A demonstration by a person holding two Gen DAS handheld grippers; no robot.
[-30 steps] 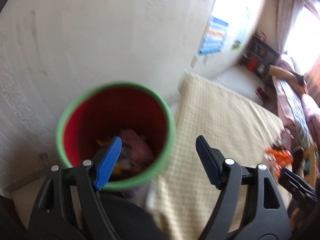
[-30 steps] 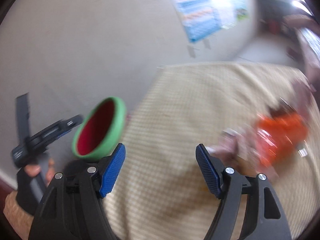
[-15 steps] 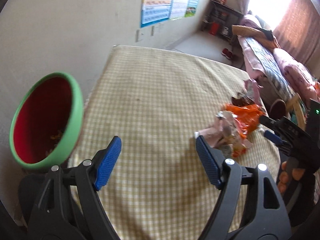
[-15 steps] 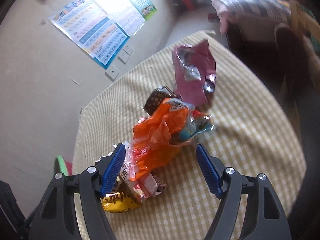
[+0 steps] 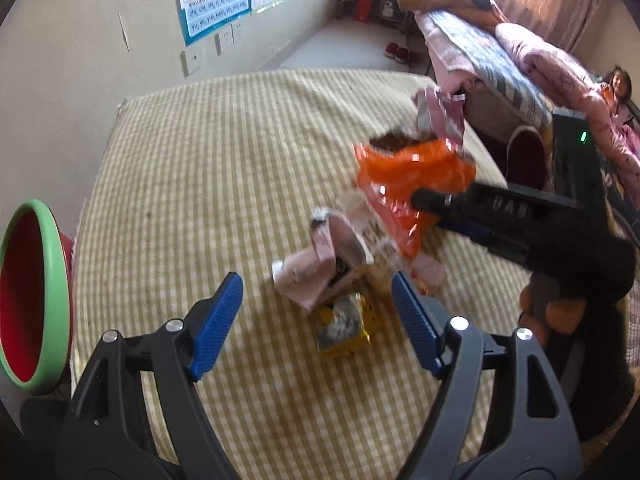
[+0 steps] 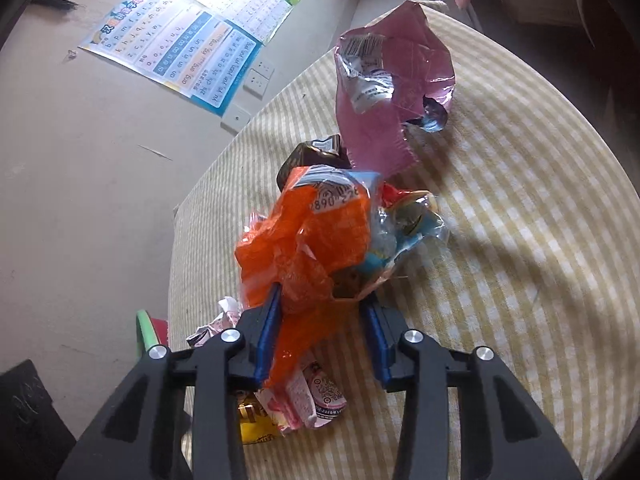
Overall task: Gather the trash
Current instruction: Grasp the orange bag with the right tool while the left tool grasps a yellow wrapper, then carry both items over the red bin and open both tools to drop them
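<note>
Your table [image 5: 208, 168] with the yellow checked cloth fills most of both views and butts against the wall, with the poster [image 6: 176, 52] above its far edge. The bin [image 5: 36, 296], green rim and red inside, sits off the table's left edge, tilted toward the left camera; only a sliver of it [image 6: 144, 332] shows in the right view. The trash is heaped right of the table's middle. Biggest piece is the pink bag [image 6: 384, 100] at the far end, then the orange bag [image 6: 316, 240] in the middle, with a brown wrapper [image 6: 308, 156] between them. Nearest you are crumpled pale pink wrappers [image 5: 320, 264] and a small yellow packet [image 5: 344, 324] on the cloth. Your right gripper [image 6: 320, 320] has its fingers clamped on the lower part of the orange bag [image 5: 408, 184], bag bunched between the blue pads. Your left gripper [image 5: 316, 320] is spread wide, holding nothing, hanging just short of the yellow packet and pale wrappers.
</note>
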